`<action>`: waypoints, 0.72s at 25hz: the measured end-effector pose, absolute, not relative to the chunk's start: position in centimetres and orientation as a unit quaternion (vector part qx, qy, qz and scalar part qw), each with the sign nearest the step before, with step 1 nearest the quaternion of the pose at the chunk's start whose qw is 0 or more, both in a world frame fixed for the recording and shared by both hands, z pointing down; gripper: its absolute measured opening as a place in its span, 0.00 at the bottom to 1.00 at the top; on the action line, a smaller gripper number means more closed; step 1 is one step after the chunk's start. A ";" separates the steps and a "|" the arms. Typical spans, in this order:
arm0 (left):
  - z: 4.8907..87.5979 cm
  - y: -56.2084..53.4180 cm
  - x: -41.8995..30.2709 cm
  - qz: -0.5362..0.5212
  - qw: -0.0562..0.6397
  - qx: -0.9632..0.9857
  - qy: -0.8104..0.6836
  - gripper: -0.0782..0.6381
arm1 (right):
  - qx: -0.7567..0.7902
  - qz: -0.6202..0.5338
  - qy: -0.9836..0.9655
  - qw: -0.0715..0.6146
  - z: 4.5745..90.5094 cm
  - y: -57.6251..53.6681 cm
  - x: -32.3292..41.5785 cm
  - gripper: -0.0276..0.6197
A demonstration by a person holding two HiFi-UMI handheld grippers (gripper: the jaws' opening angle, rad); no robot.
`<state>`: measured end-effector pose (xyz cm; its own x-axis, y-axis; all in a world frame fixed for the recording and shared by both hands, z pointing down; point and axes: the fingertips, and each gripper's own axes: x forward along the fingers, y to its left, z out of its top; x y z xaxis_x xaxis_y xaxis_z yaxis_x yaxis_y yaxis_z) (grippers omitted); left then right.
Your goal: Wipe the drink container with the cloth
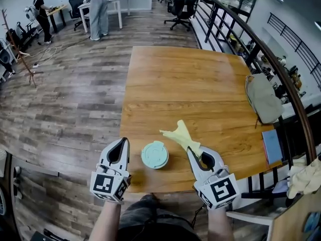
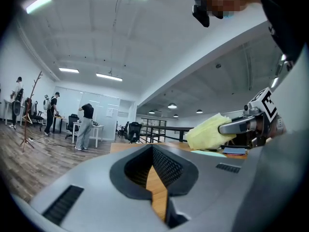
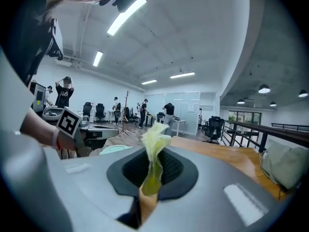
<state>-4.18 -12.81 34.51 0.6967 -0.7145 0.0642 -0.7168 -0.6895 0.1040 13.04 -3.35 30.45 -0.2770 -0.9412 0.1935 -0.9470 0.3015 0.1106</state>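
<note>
Head view: noted drink container [image 1: 154,154] upright on desk [image 1: 200,84] near its front edge, between left gripper [image 1: 122,141] and right gripper [image 1: 193,152], touching neither. Observed yellow cloth [image 1: 181,134] projecting from right gripper, above the desk.
Left gripper view: found jaws together, nothing between them.
Right gripper view: found jaws clamped on cloth; drink container low at left.

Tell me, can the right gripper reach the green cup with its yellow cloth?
Probably yes. The right gripper holds the cloth just beside the cup, with nothing between them.
</note>
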 end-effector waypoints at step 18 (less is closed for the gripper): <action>32.5 -0.5 -6.7 0.006 0.056 0.914 -0.402 0.10 | 0.624 0.032 -0.781 0.016 28.7 8.4 10.6 0.08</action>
<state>-6.71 -0.48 32.52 0.6766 -0.7342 0.0569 -0.7356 -0.6704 0.0972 10.61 8.40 28.69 -0.2207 -0.9732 0.0650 -0.9752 0.2192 -0.0292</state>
